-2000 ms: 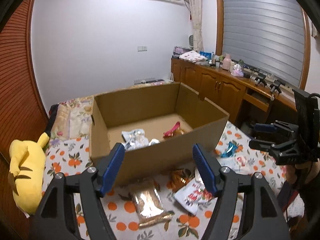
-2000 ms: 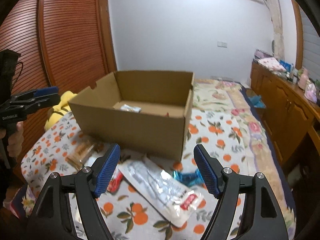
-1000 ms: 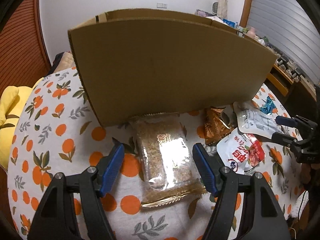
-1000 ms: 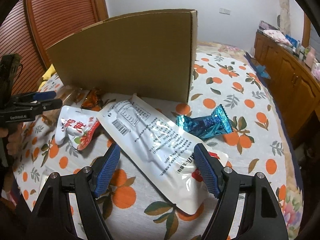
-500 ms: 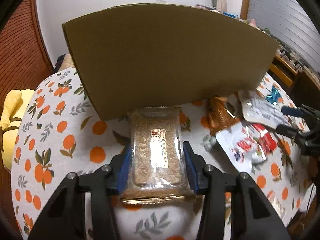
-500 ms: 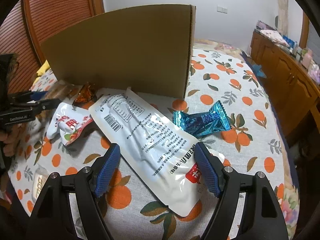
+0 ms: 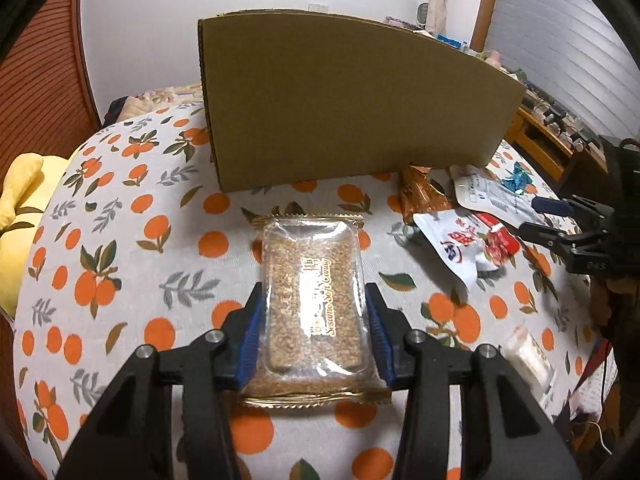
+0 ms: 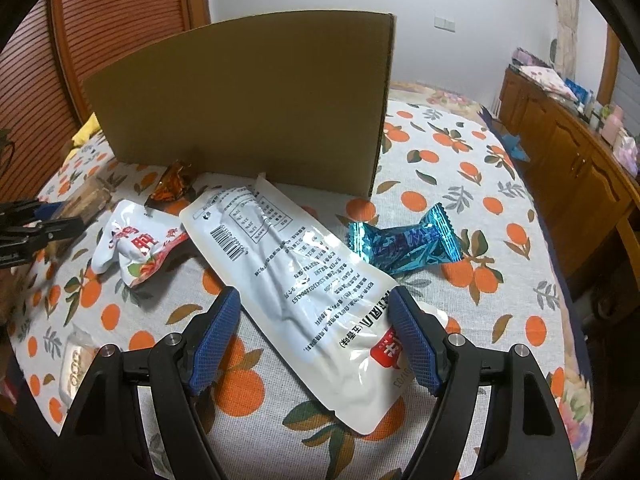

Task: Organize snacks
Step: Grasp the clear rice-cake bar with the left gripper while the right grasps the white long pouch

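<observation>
Currently: left gripper clamped on the sesame candy pack, right gripper spread wide over the long white pouch.
I grip the pack by its long edges, near the cardboard box, so it lifts flat. My right straddles the pouch's near end, pads not pressing; pouch lies diagonally on the orange-print cloth.

Matt brown cardboard box. Glossy clear plastic sesame candy pack, crimped gold edge. Shiny white plastic pouch. Metallic blue foil candy. Matt printed cloth bedsheet. Ribbed wooden doors.
</observation>
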`<state>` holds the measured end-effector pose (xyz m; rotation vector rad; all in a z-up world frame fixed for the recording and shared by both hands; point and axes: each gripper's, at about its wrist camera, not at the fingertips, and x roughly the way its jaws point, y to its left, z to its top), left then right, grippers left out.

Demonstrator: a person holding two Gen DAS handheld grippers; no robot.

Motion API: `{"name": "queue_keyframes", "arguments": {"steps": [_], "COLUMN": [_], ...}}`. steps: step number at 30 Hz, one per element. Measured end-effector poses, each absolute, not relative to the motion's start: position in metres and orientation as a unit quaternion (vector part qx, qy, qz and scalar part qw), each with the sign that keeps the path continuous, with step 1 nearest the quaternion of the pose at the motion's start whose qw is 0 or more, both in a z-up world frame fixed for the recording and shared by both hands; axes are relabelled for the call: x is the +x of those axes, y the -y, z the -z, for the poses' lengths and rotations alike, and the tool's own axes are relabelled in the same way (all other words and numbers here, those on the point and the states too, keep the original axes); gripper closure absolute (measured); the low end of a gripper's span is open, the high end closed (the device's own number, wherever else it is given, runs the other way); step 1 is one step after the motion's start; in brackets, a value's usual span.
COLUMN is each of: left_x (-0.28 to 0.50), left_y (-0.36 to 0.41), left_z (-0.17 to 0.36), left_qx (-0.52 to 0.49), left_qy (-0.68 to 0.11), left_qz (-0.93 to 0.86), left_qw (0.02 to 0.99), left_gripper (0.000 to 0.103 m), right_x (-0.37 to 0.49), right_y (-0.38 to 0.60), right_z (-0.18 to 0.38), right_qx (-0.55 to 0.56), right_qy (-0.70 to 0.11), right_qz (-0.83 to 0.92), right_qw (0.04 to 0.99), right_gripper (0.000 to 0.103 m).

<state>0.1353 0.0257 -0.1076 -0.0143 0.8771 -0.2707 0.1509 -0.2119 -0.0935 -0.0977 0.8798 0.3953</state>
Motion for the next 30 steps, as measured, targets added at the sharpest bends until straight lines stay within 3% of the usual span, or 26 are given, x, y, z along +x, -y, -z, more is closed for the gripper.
{"name": "queue_keyframes", "arguments": {"steps": [12, 23, 27, 30], "left_x": [0.124, 0.123, 0.122, 0.12], "left_y": [-0.025, -0.017, -0.012, -0.011], "left_z": [0.088, 0.083, 0.081, 0.08], "left_qx": [-0.01, -0.012, -0.011, -0.011], "left_qy": [-0.401, -0.397, -0.394, -0.393], "left_qz": [0.142, 0.15, 0.156, 0.157], "left_qw": [0.905, 0.905, 0.906, 0.906], "left_gripper": [0.058, 0.057, 0.057, 0.057], "right_x": [0.166, 0.189, 0.189, 0.188], "right_y": [0.186, 0.178, 0.174, 0.172], "right_z": [0.09, 0.094, 0.095, 0.093], "right_qx": [-0.107, -0.097, -0.094, -0.093], "right_qy": [-0.431, -0.446, -0.442, -0.444], "right_qz": [-0.212, -0.252, -0.259, -0.262], "right_qw": [0.87, 0.853, 0.854, 0.852], "right_gripper": [0.024, 0.01, 0.011, 0.021]}}
